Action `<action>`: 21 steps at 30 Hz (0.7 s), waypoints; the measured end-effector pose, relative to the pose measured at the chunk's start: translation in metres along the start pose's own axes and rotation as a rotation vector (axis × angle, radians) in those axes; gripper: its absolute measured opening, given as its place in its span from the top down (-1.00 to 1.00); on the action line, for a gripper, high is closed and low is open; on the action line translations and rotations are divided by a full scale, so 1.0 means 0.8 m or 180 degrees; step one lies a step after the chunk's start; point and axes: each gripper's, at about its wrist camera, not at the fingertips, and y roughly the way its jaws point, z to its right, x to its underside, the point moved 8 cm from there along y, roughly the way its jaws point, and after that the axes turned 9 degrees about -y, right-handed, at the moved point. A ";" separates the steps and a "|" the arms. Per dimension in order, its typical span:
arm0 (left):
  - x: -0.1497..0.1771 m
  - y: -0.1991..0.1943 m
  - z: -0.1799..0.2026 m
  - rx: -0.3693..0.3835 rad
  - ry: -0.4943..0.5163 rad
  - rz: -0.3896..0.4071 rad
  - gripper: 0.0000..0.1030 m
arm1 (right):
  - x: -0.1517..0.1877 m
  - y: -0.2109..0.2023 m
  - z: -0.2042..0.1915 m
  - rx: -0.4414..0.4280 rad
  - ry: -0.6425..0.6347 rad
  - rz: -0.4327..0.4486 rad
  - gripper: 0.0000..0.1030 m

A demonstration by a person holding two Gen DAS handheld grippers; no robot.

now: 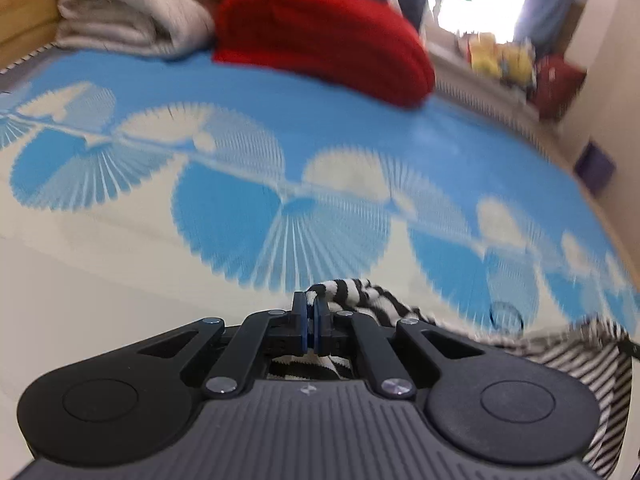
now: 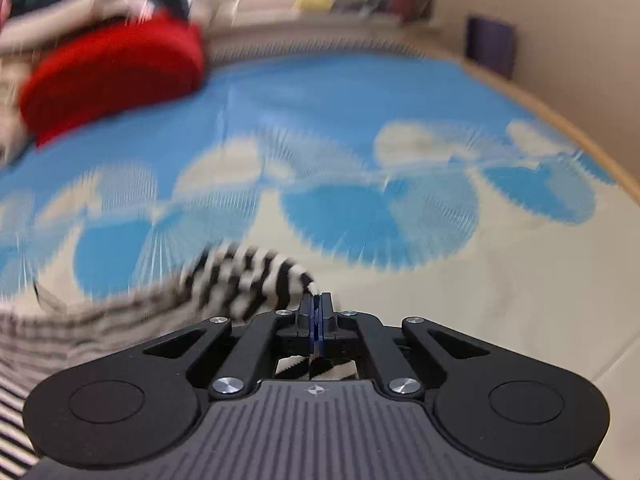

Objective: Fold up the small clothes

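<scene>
A black-and-white striped garment (image 1: 372,298) hangs between my two grippers above the blue-and-cream patterned mat (image 1: 280,128). My left gripper (image 1: 311,306) is shut on one corner of it; the cloth trails off to the right and under the gripper. In the right wrist view my right gripper (image 2: 317,306) is shut on another corner of the striped garment (image 2: 248,276), which trails off to the left. Both views are motion-blurred.
A folded red garment (image 1: 320,36) lies at the far side of the mat, also in the right wrist view (image 2: 112,68). A folded beige pile (image 1: 132,8) sits left of it. A wooden edge (image 2: 560,120) and wall border the mat (image 2: 360,92) on the right.
</scene>
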 end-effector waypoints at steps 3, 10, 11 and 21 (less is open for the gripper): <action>-0.011 -0.003 0.002 0.0054 -0.0063 0.0087 0.95 | -0.001 0.000 0.004 0.0005 0.0065 0.0015 0.99; 0.004 0.006 0.003 -0.0001 0.0051 -0.0396 0.45 | 0.029 0.015 -0.010 -0.0151 -0.0088 -0.0480 0.56; 0.003 -0.001 0.003 0.0036 0.0045 -0.0375 0.45 | 0.028 0.009 -0.010 -0.0157 -0.0121 -0.0441 0.50; 0.059 -0.041 0.024 0.0632 0.0531 -0.0968 0.44 | 0.062 -0.041 -0.029 -0.0754 -0.0540 -0.0628 0.48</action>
